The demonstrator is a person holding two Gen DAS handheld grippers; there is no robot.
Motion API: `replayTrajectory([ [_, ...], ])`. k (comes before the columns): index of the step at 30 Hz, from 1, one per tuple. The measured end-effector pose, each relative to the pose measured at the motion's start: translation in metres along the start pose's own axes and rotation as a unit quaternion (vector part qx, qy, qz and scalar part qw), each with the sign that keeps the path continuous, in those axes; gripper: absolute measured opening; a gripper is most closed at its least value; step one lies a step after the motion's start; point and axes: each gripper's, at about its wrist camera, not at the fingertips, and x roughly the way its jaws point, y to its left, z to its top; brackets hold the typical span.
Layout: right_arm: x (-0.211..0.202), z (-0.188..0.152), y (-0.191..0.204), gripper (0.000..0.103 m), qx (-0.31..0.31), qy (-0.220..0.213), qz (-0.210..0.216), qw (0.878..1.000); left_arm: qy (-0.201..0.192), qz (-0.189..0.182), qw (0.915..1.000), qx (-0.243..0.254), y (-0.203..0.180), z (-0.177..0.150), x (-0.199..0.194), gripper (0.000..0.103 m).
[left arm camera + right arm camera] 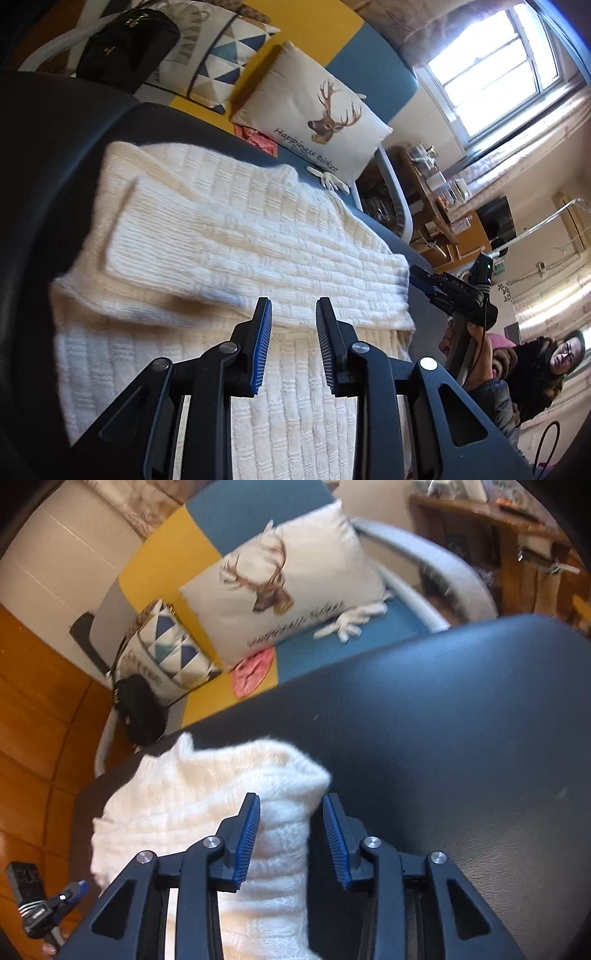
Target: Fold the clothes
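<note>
The cream ribbed knit sweater (236, 236) lay on the dark padded table (443, 709), one sleeve folded across it. The left gripper (293, 321) hovered narrowly parted, empty. The right gripper (291, 812) stood part-open astride the sweater's bunched right edge, not pinching. Best to flatten that bunch before creasing.

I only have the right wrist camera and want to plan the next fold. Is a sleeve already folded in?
Observer: Yes. The left wrist view shows a sleeve laid across the body of the sweater.
Operator: Is the left gripper holding anything?
Observer: No. The left gripper is open above the sweater, with nothing between its fingers.
Operator: Is the cloth lying flat there?
Observer: Mostly flat, spread on the dark table.
</note>
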Motion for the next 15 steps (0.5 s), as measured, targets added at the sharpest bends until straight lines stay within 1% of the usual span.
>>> replayTrajectory([
  [1, 0.003, 0.001, 0.000, 0.036, -0.001, 0.005, 0.002, 1.000, 0.003, -0.001, 1.0000, 0.003, -0.003, -0.002, 0.002, 0.027],
  [3, 0.009, 0.004, 0.004, 0.036, -0.012, 0.012, -0.012, 1.000, 0.012, -0.003, 0.9999, 0.006, -0.006, -0.006, 0.007, 0.027],
  [5, 0.017, 0.000, 0.014, 0.036, -0.039, 0.016, -0.023, 0.999, 0.020, -0.001, 0.9998, 0.008, -0.009, -0.009, 0.010, 0.027],
  [6, 0.021, -0.003, 0.019, 0.036, -0.057, 0.016, -0.038, 0.998, 0.024, -0.001, 0.9997, 0.010, -0.009, -0.011, 0.012, 0.027],
  [9, 0.038, -0.002, 0.021, 0.036, -0.060, 0.057, -0.044, 0.996, 0.029, 0.001, 0.9995, 0.012, -0.008, -0.014, 0.011, 0.027],
  [11, 0.041, -0.002, 0.019, 0.036, -0.056, 0.064, -0.047, 0.995, 0.028, 0.000, 0.9995, 0.011, -0.008, -0.015, 0.010, 0.027],
  [12, 0.043, -0.002, 0.018, 0.027, -0.055, 0.067, -0.049, 0.995, 0.027, -0.001, 0.9996, 0.010, -0.008, -0.016, 0.009, 0.027],
  [13, 0.039, -0.003, 0.023, 0.020, -0.064, 0.056, -0.071, 0.994, 0.026, -0.001, 0.9996, 0.010, -0.008, -0.016, 0.008, 0.027],
  [14, 0.035, -0.004, 0.028, 0.015, -0.079, 0.036, -0.084, 0.993, 0.026, -0.002, 0.9996, 0.009, -0.008, -0.016, 0.007, 0.027],
  [15, 0.030, -0.004, 0.041, 0.011, -0.105, 0.025, -0.106, 0.988, 0.025, -0.002, 0.9996, 0.009, -0.007, -0.016, 0.006, 0.027],
])
